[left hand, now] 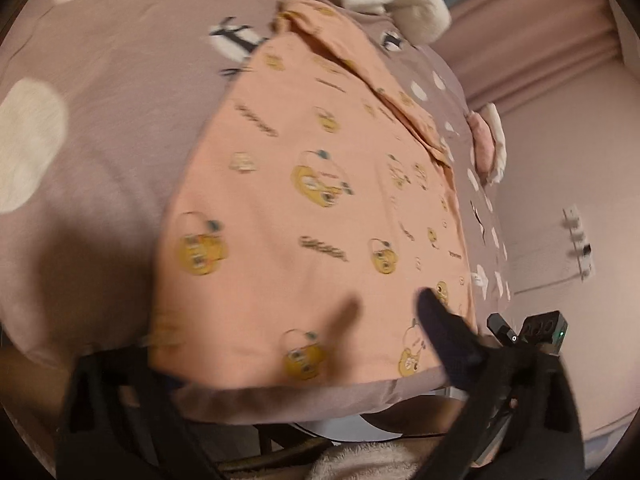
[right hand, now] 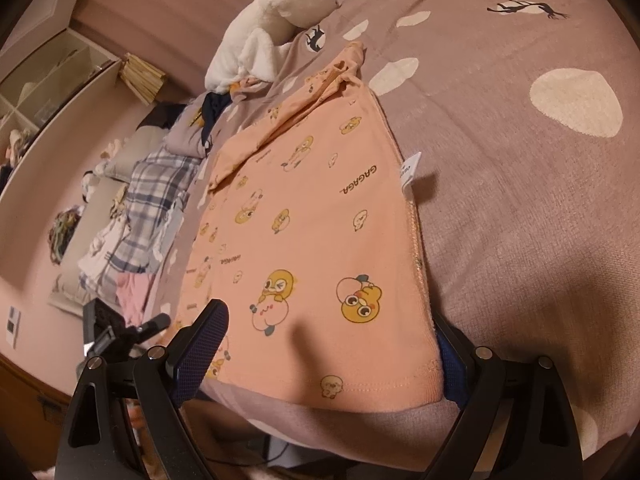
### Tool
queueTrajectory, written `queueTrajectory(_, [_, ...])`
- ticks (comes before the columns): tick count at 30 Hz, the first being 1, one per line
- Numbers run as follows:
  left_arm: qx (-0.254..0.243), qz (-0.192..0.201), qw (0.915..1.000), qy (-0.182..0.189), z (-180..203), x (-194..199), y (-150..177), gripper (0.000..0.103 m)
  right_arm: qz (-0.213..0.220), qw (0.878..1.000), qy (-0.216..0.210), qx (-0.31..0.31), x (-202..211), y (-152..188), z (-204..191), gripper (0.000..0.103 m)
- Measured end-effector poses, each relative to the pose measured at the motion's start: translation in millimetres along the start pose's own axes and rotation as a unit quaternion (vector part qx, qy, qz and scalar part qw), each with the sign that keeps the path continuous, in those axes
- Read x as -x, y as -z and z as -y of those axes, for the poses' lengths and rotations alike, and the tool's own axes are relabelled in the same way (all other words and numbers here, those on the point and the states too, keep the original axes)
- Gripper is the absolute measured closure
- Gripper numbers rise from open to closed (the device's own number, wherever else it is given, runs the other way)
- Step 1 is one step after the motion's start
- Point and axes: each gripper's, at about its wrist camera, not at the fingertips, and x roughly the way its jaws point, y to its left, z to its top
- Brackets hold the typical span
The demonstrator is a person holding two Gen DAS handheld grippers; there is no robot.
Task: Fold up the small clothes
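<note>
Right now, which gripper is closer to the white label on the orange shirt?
The right gripper. It straddles the orange shirt's near hem, reaching the side edge bearing the white label. The left gripper hangs beyond the opposite corner.

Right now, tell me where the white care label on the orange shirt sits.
In the right wrist view, the white care label sticks out from the right side seam of the orange shirt, lying over the mauve spotted bedcover, about halfway up that edge.

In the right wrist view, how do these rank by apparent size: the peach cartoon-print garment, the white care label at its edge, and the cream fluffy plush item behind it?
1. Peach cartoon-print garment, clearly largest.
2. Cream fluffy plush item; it lies farther away, so its true size is unsure.
3. White care label, smallest.
</note>
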Motion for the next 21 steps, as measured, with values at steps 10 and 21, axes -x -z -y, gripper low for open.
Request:
queueTrajectory(10, [-0.003,0.043,0.9880,-0.148,1.9,4.8,1.4,0.086,0.006,0.999,0.041,0.007,3.5,0.1,1.5,0.053])
queueTrajectory(21, [-0.022,0.064,0.9883,-0.136,18.9,14.2,-10.7,0.100,0.014,0.998,0.055,-0.033,11.7,-5.2,21.5,0.098])
